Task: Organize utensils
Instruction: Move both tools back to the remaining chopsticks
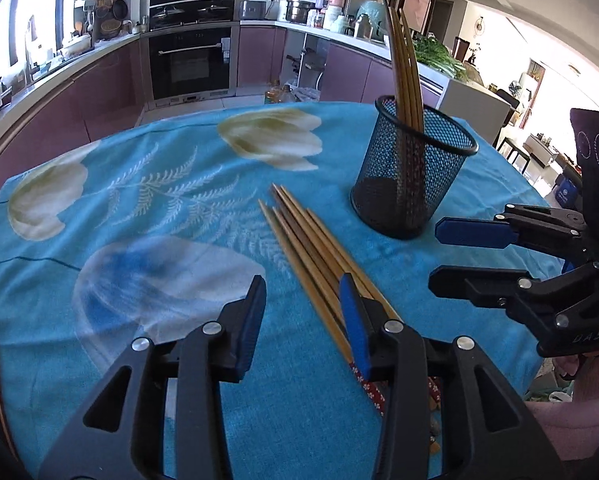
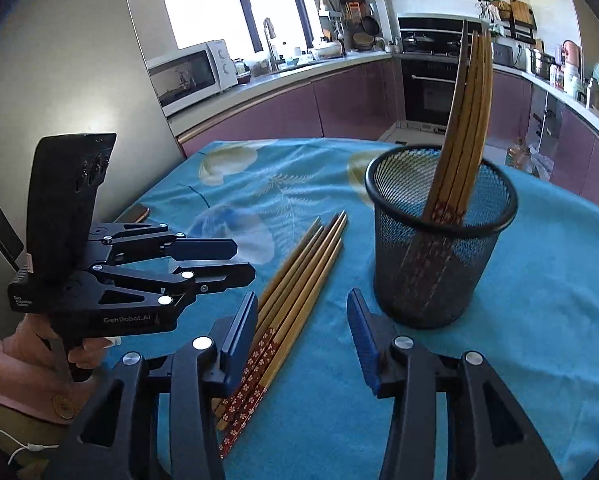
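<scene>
Loose chopsticks [image 2: 295, 280] lie flat on the blue-clothed bench [image 2: 539, 300] beside the mesh holder [image 2: 439, 260], tapered tips pointing away toward the kitchen. More chopsticks [image 2: 463, 128] stand in the holder, leaning. Left gripper [image 1: 303, 320] and right gripper [image 2: 303, 340] both have jaws spread, empty.

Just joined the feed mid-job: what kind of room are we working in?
Almost certainly a home kitchen: a built-in oven under a stovetop, a microwave on the counter by the window, and purple base cabinets running along the counter.
</scene>
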{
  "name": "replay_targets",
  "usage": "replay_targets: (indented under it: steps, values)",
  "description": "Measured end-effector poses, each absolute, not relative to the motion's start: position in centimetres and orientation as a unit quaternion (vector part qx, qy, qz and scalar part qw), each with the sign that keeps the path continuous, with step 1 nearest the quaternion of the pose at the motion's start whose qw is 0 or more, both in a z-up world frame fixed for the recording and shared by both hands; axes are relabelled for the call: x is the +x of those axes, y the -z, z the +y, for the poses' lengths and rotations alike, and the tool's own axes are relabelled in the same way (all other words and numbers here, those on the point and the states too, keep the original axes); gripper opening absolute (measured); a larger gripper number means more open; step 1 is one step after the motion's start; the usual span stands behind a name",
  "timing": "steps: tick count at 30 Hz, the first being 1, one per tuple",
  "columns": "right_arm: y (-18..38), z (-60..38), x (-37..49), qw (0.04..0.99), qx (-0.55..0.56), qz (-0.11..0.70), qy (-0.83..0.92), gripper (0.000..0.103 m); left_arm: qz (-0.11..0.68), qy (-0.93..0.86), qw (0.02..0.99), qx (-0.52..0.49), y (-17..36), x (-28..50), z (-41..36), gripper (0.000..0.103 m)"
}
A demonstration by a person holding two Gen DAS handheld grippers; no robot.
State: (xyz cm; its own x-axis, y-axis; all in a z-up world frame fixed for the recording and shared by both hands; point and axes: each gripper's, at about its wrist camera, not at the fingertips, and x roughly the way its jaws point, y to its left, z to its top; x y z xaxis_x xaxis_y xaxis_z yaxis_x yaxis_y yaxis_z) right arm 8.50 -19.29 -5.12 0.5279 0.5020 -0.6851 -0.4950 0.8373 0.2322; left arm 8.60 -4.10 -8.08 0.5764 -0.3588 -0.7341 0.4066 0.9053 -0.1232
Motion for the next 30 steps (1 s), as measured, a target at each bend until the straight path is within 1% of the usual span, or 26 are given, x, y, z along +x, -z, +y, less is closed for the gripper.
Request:
replay_targets:
  steps: [7,26,30]
  values:
    - [7.1,-18.8,8.6,0.865,0.003,0.423,-0.271,0.043,0.424,0.217,0.879,0.032,9.5,8.5,-4.6,0.038]
    - [7.7,-18.0,8.6,0.867,-0.018,0.428,-0.255,0.041,0.431,0.204,0.877,0.061,10.2,8.6,-5.3,0.038]
    - [7.7,-18.0,8.7,0.868,-0.025,0.43,-0.248,0.039,0.432,0.202,0.876,0.068,10.2,8.6,-5.3,0.037]
